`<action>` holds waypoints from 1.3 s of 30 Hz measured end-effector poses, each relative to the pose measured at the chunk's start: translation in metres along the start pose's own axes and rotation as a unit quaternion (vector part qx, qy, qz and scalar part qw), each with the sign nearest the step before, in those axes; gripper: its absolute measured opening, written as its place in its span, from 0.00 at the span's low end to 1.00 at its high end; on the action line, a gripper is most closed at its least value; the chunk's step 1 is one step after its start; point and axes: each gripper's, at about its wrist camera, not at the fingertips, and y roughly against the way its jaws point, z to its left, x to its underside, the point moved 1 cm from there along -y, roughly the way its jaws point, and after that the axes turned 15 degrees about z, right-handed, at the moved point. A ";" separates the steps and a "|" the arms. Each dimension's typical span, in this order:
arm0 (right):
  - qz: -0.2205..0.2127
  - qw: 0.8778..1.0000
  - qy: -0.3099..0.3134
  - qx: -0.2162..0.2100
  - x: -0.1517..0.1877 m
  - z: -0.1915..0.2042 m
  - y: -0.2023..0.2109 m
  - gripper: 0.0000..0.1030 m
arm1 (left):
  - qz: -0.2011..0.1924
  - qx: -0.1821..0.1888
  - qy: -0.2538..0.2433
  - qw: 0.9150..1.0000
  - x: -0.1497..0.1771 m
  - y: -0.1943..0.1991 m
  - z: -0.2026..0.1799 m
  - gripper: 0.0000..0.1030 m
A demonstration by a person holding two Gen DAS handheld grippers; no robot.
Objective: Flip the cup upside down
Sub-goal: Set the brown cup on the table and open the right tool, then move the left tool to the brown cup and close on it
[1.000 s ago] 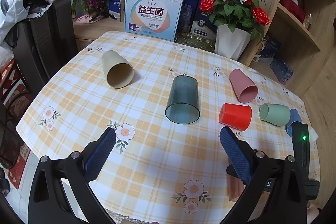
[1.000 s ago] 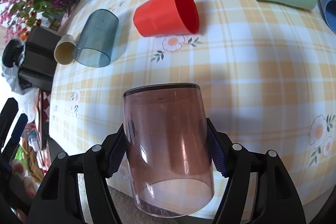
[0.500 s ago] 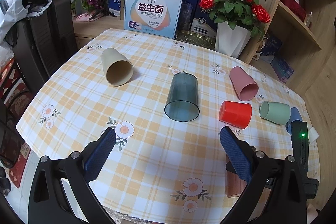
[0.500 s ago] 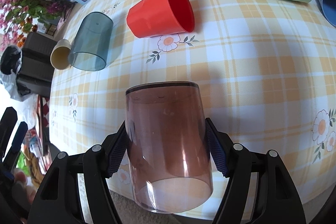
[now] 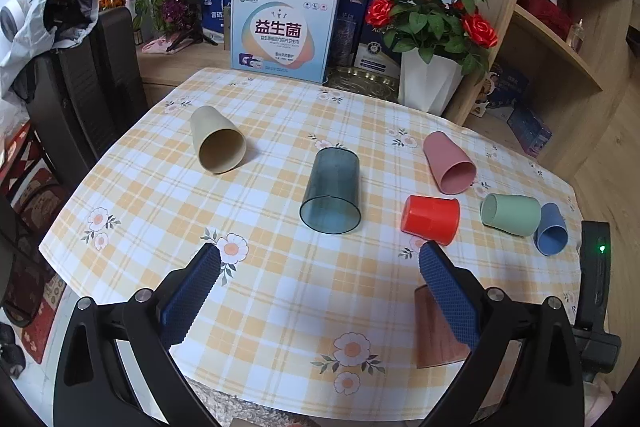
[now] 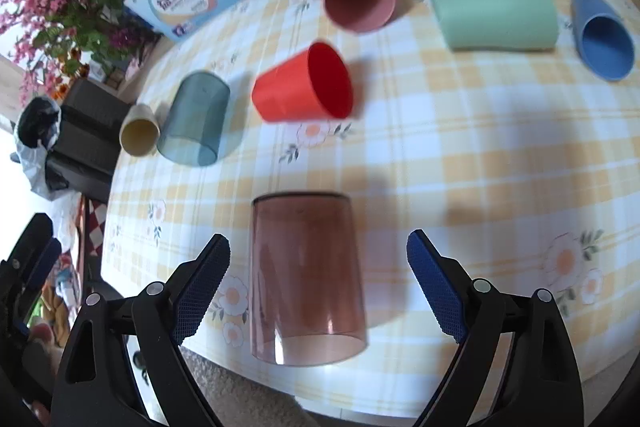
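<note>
- The right gripper [image 6: 318,255] has its fingers [image 6: 202,285] spread wide and released, grasping nothing; each blue pad stands clear of the cup between them.
- The brown translucent cup [image 6: 306,279] stands between the right fingers, apart from both, its closed base uppermost and its open rim down on the worktop [image 6: 480,155], near the front edge.
- The left gripper [image 5: 320,263] also has its fingers [image 5: 192,293] wide apart and released, with only checked cloth between them.
- From the left wrist view, the brown cup shows partly behind the left gripper's right finger, and the right gripper's black body with a green light sits just beyond it.
- Ahead of the right fingers and a little to the left lies the red cup [image 6: 306,85] on its side, mouth turned rightward.
- Farther left of that lie the blue-grey translucent cup [image 6: 194,121] and, just beside it, the beige cup [image 6: 140,133], both on their sides.
- Beyond the red cup lies the pink cup [image 6: 358,1], its mouth facing the fingers.
- To the far right lie the green cup [image 6: 498,13] and the blue cup [image 6: 602,33], side by side, also tipped over.
- Past the worktop's far edge stand a printed box [image 5: 284,35] and a white pot of red roses [image 5: 430,27].
</note>
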 end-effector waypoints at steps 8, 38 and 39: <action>-0.037 0.999 -0.001 0.002 0.006 -0.014 0.031 0.84 | -0.011 0.001 -0.017 1.000 0.002 0.017 -0.023 0.94; -0.208 0.967 0.081 0.121 0.055 -0.045 0.140 0.84 | 0.016 0.073 -0.057 0.996 0.004 0.019 -0.076 0.94; -0.209 0.968 0.072 0.122 0.055 -0.049 0.138 0.84 | 0.025 0.075 -0.052 0.996 0.006 0.014 -0.074 0.94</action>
